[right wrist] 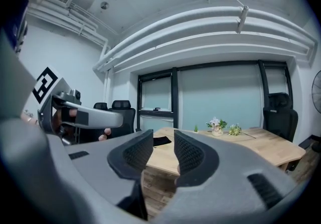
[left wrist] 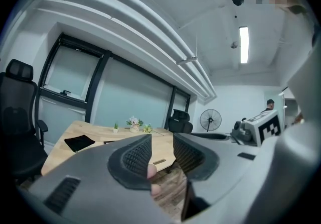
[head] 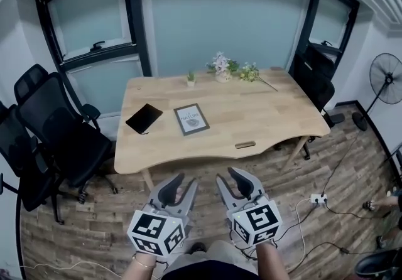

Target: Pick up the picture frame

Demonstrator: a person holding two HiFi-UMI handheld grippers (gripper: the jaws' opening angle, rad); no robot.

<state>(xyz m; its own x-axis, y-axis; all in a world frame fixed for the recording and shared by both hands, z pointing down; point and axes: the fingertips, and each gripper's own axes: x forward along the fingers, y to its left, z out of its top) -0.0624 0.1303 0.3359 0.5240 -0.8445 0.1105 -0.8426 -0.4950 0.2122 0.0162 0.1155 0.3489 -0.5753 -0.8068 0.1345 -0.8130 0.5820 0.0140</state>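
Nearest the camera, the left gripper [head: 185, 182] and right gripper [head: 231, 177] hang side by side over plank flooring [head: 107, 216]. Their grey moulded jaws with ribbed pads stand parted, with nothing between them. Beyond, on the pale wooden table [head: 264, 115], the rectangular picture frame [head: 191, 119] lies flat, left of centre, beside a flat black pad [head: 144, 118]. Flowers [head: 221, 66] stand at the far edge.
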